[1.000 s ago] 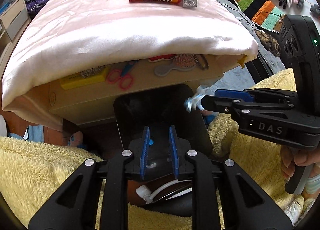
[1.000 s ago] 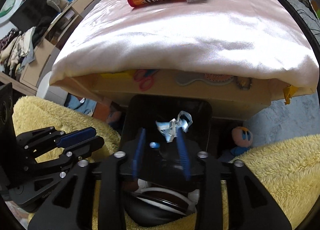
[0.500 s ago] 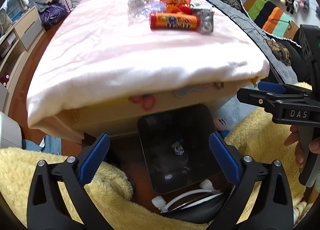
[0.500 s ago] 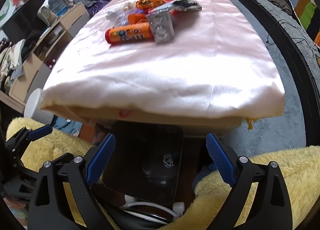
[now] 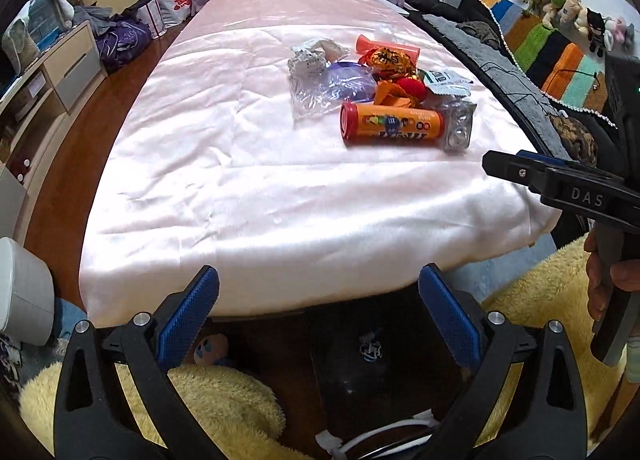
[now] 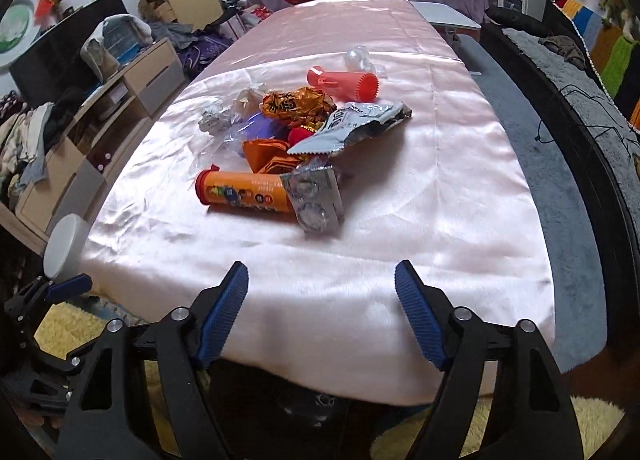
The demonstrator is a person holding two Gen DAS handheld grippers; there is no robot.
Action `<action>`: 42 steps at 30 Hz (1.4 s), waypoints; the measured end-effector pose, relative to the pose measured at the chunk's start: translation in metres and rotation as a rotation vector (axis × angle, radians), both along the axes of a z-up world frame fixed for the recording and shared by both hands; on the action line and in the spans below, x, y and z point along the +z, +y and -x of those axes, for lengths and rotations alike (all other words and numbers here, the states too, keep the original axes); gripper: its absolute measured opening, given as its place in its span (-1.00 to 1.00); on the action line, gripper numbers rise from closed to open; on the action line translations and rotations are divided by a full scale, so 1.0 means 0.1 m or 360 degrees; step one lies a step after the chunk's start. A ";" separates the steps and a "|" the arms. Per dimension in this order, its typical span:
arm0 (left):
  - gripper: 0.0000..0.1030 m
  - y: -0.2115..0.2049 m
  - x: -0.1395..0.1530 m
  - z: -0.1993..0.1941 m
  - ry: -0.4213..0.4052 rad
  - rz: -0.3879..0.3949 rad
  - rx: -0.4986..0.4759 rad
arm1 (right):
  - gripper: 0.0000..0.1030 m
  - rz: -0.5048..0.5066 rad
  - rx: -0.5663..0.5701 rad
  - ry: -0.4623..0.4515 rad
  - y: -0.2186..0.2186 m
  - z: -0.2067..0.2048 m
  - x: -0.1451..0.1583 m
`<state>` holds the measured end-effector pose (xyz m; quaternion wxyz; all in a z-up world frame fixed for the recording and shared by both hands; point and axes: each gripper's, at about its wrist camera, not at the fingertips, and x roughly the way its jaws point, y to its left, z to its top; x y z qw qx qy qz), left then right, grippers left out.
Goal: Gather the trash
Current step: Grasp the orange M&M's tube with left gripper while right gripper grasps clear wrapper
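Litter, a heap of crumpled foil and plastic wrappers (image 6: 304, 120) beside an orange candy tube (image 6: 244, 192), lies mid-table; we hold left gripper (image 5: 318, 316) and right gripper (image 6: 320, 308) wide, empty (between pickups), next reaching for the tube.

"DAS" marks the right gripper (image 5: 516, 168); tube (image 5: 392, 125) print seems illegible.

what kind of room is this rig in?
Likely a lived-in bedroom or living room: plush toys lined above a striped crochet blanket, clothes heaped on a drawer unit, trash on a pink-covered table.

hand-held gripper (image 5: 319, 316) | black frame, blue ribbed pads (silver screws)
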<state>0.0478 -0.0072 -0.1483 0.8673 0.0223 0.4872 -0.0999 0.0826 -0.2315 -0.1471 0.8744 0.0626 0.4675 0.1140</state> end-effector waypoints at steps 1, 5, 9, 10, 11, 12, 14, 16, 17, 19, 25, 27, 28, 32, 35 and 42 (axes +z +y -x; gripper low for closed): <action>0.84 -0.01 0.01 -0.06 -0.0002 0.0003 0.0004 | 0.35 -0.0011 0.0002 0.0002 0.01 -0.06 -0.01; 0.84 -0.03 -0.01 -0.26 0.0002 -0.0005 0.0013 | 0.31 -0.0027 0.0037 0.0000 0.08 -0.24 -0.05; 0.84 -0.08 -0.04 -0.41 0.0017 0.0002 0.0004 | 0.22 -0.0028 0.0063 -0.0003 0.16 -0.38 -0.07; 0.84 -0.09 -0.05 -0.44 0.0021 0.0006 0.0000 | 0.19 -0.0032 0.0067 0.0000 0.16 -0.42 -0.08; 0.84 -0.10 -0.05 -0.48 0.0023 0.0013 -0.0006 | 0.17 -0.0034 0.0070 0.0003 0.17 -0.44 -0.08; 0.84 -0.11 -0.06 -0.51 0.0023 0.0020 -0.0011 | 0.15 -0.0034 0.0073 0.0003 0.17 -0.46 -0.09; 0.84 -0.13 -0.06 -0.61 0.0026 0.0035 -0.0013 | 0.05 -0.0027 0.0080 0.0000 0.18 -0.49 -0.09; 0.84 -0.15 -0.06 -0.70 0.0032 0.0046 -0.0015 | -0.04 -0.0007 0.0090 0.0000 0.19 -0.50 -0.09; 0.84 -0.16 -0.07 -0.75 0.0033 0.0046 -0.0018 | -0.07 -0.0001 0.0095 0.0004 0.19 -0.52 -0.10; 0.84 -0.18 -0.07 -0.83 0.0030 0.0037 -0.0023 | -0.11 0.0010 0.0093 0.0024 0.18 -0.53 -0.13; 0.83 -0.25 -0.07 -1.05 0.0021 0.0017 -0.0084 | -0.32 -0.0001 0.0117 0.0055 0.16 -0.56 -0.17; 0.83 -0.28 -0.07 -1.12 0.0022 0.0026 -0.0110 | -0.33 0.0017 0.0115 0.0046 0.18 -0.60 -0.18; 0.83 -0.30 -0.07 -1.15 0.0023 0.0035 -0.0127 | -0.34 0.0029 0.0109 0.0037 0.18 -0.62 -0.18; 0.78 -0.38 -0.10 -1.27 0.0036 0.0046 -0.0204 | -0.35 0.0035 0.0079 0.0018 0.14 -0.74 -0.18; 0.67 -0.44 -0.11 -1.38 0.0044 0.0051 -0.0235 | -0.35 0.0039 0.0064 0.0013 0.10 -0.83 -0.19; 0.26 -0.60 -0.18 -1.53 0.0064 0.0082 -0.0354 | -0.36 0.0026 0.0041 0.0014 0.07 -1.00 -0.20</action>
